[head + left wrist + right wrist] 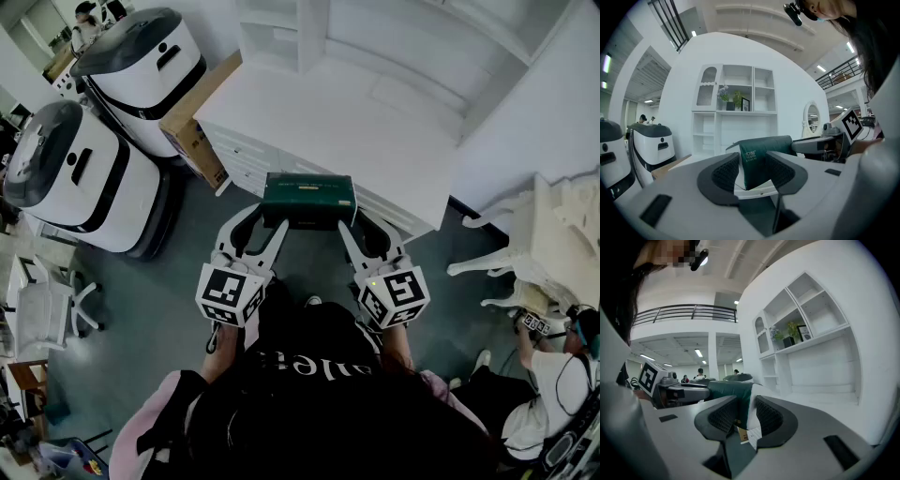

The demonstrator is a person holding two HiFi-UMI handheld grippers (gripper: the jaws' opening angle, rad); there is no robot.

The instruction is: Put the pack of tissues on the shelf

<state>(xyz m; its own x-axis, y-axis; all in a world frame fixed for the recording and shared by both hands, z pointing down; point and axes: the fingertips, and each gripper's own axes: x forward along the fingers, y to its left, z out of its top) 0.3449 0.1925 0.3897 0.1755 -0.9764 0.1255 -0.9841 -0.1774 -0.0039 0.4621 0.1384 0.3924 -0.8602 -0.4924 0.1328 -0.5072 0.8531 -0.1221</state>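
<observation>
The left tool (272, 221) and the right tool (354, 223) are each clamping one end of the green pack of tissues (308, 200), which is hanging in the air at the near edge of the white table (375, 122), short of the shelf (736, 111); judging from this, both tools should be pressing evenly and travelling level while carrying it forward; the head view is cropping the shelf compartments, and the pack's underside is lying out of sight.

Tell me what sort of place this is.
Probably a large test hall or lab staged with home furniture: a white shelf unit stands against a wall, bulky white machines are parked nearby, and a railed mezzanine runs overhead.
</observation>
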